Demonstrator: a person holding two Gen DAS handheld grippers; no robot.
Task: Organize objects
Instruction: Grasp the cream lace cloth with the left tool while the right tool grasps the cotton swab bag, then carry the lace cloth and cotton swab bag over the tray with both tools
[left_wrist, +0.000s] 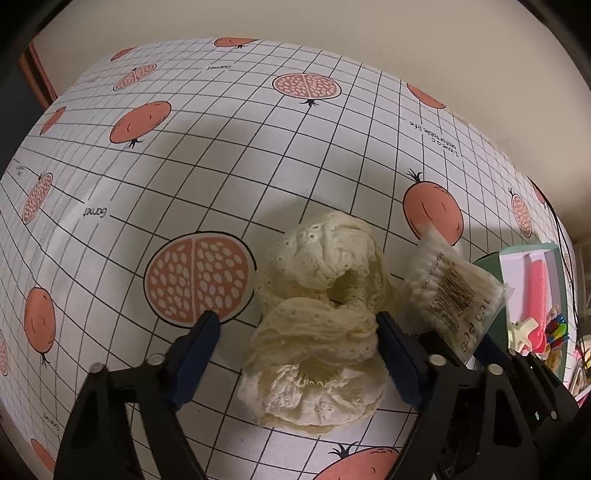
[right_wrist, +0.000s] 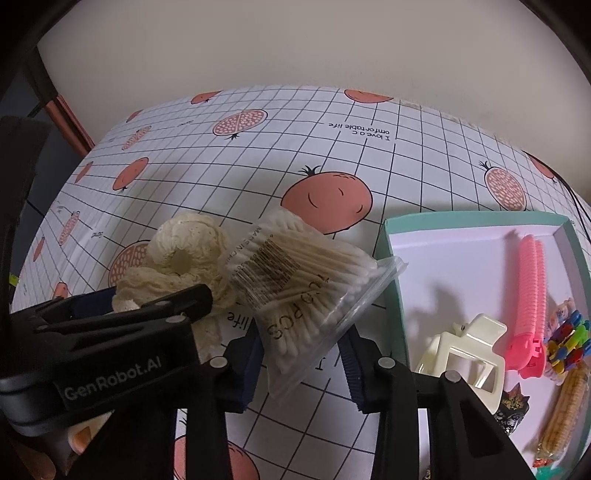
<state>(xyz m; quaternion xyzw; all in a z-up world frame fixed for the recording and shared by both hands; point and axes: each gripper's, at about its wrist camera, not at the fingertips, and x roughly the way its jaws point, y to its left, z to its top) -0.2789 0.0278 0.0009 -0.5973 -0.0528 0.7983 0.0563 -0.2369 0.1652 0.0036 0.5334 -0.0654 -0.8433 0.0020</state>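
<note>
Through the left wrist camera, the left gripper (left_wrist: 295, 325) is sitting low over the white grid-patterned tablecloth printed with orange pomegranates (left_wrist: 229, 155), its blue-padded fingers (left_wrist: 195, 354) standing wide apart on either side of the cream lace fabric scrunchies (left_wrist: 317, 317). The scrunchies are lying heaped between the two fingers; the right-side pad is touching the lace, while the left-side pad is standing clear of it. Just beside the heap, toward the right, the clear plastic bag of cotton swabs (left_wrist: 450, 291) is resting tilted, its near end lying over black gripper parts. At the right edge, the shallow teal-rimmed box with a white floor (left_wrist: 517, 254) is showing a pink ridged hair clip (left_wrist: 539, 288) inside it.

Through the right wrist camera, the right gripper (right_wrist: 303, 354) is pointing at the bag of cotton swabs (right_wrist: 295, 291), its blue-padded fingers (right_wrist: 251, 358) spread to either side of the bag's near end; whether the pads are touching the plastic I cannot tell. The bag is lying partly over the cream scrunchies (right_wrist: 184, 251), and the black body of the left gripper (right_wrist: 122, 325) is reaching in from the left onto them. To the right, the teal-rimmed box (right_wrist: 391, 266) is sitting on the cloth, holding the pink clip (right_wrist: 530, 295), a cream square claw clip (right_wrist: 465, 350), a cluster of small multicoloured clips (right_wrist: 569, 343) and a long tan packet (right_wrist: 565, 413).
</note>
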